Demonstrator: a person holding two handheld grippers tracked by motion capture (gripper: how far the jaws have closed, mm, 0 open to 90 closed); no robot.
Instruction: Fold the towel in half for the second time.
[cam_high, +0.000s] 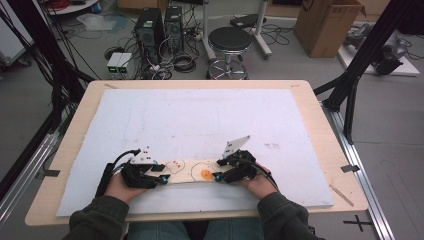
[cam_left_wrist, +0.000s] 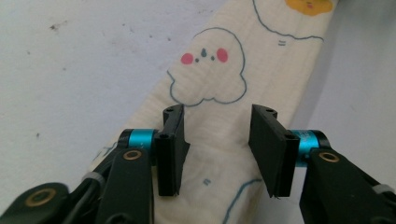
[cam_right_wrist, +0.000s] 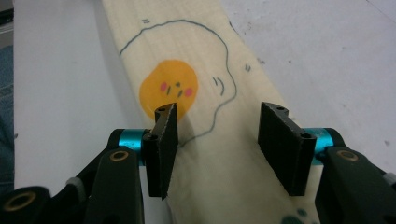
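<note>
**Inspector:** Start with the largest item.

**Assistant:** The desk (cam_high: 320, 150) carries a white mat (cam_high: 200, 120). Near its front edge lies a folded cream cloth (cam_high: 192, 171), a narrow strip printed with a cloud face and an orange yolk face. Its long axis runs left to right across the person's front.

**Inspector:** Position of each hand-held gripper relative to it?

**Assistant:** The left hand-held gripper (cam_high: 161, 178) sits at the strip's left end, the right hand-held gripper (cam_high: 218, 176) at its right end, each pointing inward along the strip. Neither hand is nearer; each is at its own end.

**Inspector:** Jaw condition?

**Assistant:** Left hand-held gripper (cam_left_wrist: 219, 149): jaws about half open, cloth (cam_left_wrist: 219, 93) lying flat beneath and between them, pads not pressing it. Right hand-held gripper (cam_right_wrist: 224, 149): likewise about half open, straddling the cloth (cam_right_wrist: 196, 46) beside the yolk print, nothing clamped.

**Inspector:** Judgement?

**Assistant:** The cloth is released and rests on the mat. Any next fold would likely bring one end along the long axis toward the other.
</note>
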